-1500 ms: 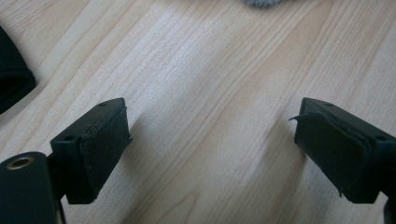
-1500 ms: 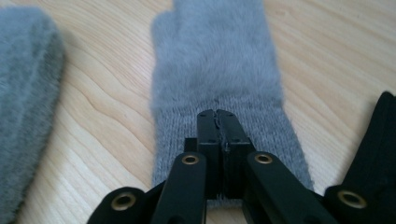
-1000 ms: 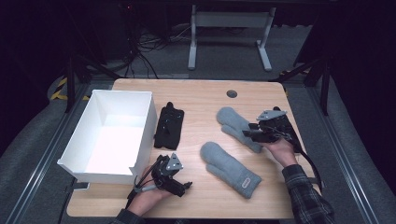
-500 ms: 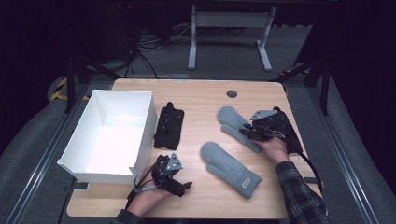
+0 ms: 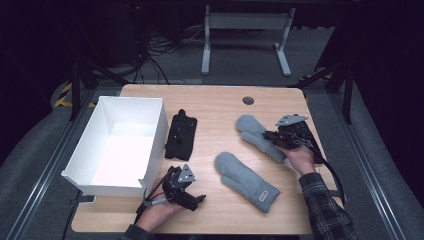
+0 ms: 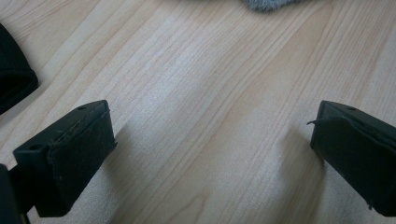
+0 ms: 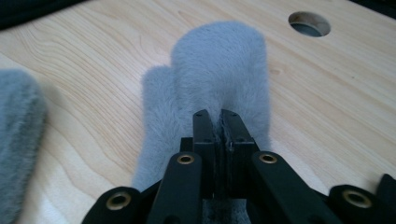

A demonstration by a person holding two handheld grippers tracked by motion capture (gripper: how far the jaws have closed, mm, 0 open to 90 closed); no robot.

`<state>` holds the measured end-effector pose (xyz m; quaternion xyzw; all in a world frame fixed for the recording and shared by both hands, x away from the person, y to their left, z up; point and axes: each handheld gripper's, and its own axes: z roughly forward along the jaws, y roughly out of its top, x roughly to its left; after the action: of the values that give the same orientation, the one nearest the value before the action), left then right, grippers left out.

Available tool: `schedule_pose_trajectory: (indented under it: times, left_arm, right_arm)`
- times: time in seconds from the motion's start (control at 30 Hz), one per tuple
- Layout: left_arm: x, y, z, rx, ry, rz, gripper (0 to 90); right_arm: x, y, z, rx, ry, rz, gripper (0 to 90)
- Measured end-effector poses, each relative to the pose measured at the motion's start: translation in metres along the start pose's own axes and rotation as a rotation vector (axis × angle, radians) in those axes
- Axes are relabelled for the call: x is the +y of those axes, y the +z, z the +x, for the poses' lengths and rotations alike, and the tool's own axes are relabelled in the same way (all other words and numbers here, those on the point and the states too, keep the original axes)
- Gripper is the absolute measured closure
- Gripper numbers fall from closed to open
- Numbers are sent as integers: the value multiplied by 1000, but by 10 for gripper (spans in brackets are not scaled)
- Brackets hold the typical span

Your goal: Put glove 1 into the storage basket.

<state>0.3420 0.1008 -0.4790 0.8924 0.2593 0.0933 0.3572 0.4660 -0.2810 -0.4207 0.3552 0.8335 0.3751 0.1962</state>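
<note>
Two grey fuzzy mittens lie on the wooden table (image 5: 215,105). In the high view the far mitten (image 5: 255,132) is pinched near its cuff by my right gripper (image 5: 272,137), whose jaws have just been closing onto it. The right gripper view has that gripper (image 7: 215,119) shut on a fold of the mitten (image 7: 219,65). The near mitten (image 5: 245,180) lies free at the table's middle front. My left gripper (image 5: 197,200) rests low near the front edge, and it (image 6: 210,154) stands open over bare wood.
A white open box (image 5: 156,135) stands at the table's left. A pair of black gloves (image 5: 181,134) lies beside it, with an edge (image 6: 11,79) at the left in the left gripper view. A cable hole (image 5: 248,100) is at the back.
The right gripper's jaws have come together on the far mitten's cuff end, and the hand shifted slightly. The left gripper has stayed still.
</note>
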Motion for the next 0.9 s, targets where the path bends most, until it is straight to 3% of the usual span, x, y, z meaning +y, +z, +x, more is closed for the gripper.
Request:
schedule_pose_trajectory:
  times: [0.27,0.53,0.9]
  left_arm:
    - [0,0,0,2,0,0,0]
    - [0,0,0,0,0,0,0]
    - [0,0,0,0,-1,-1,0]
  right_arm:
    - [3,-28,4,21,26,-51,867]
    - [3,-47,13,51,32,-66,868]
    - [-1,-71,40,105,17,-82,867]
